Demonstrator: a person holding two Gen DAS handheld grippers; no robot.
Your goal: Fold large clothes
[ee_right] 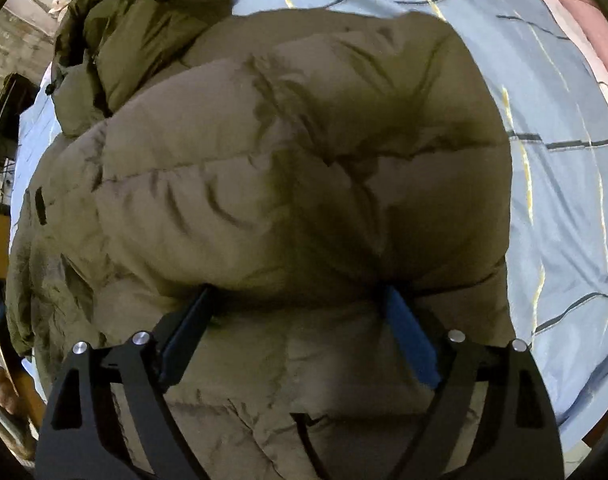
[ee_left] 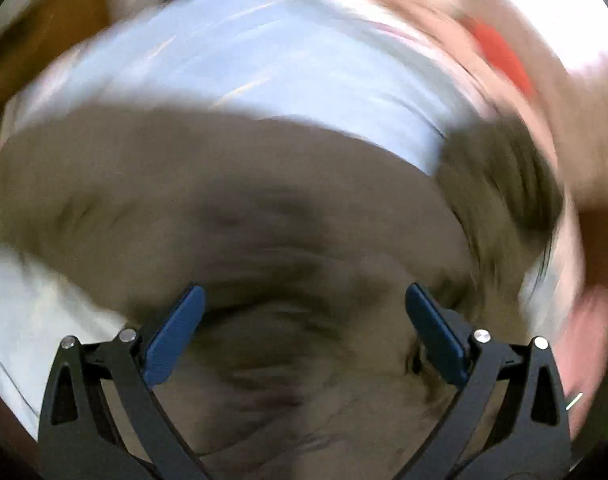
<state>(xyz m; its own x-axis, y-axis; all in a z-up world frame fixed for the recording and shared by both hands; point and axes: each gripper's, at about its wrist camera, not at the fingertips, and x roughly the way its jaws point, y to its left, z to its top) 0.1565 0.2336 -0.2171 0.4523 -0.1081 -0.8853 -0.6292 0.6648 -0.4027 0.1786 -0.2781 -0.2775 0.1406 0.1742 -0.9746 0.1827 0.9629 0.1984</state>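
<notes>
1. Fingers first: your left gripper [ee_left: 304, 300] has its blue fingers [ee_left: 176, 336] spread wide with nothing between them, hovering over olive fabric; that view is badly smeared, so you can't read much else from it
2. Your right gripper [ee_right: 300, 300] also has its fingers [ee_right: 409, 336] spread apart, their tips tucked under a puffy fold of the jacket [ee_right: 284, 160]. A thick roll sits between them, but whether they are actually pinching it you cannot tell
3. You'll find the jacket on the bed [ee_right: 555, 208], lying on a pale blue sheet with thin dark and yellow stripes. It looks partly folded, one bulky layer doubled over another, with the hood end [ee_right: 144, 20] bunched at the far left
4. Expect it to handle soft, springy and light for its bulk. The quilted shell looks smooth, so a shallow pinch will likely slip, and the padding will push back and unfold
5. Take hold at a seam line or the hem edge, where the filling is thinnest, and bite deep before you lift
</notes>
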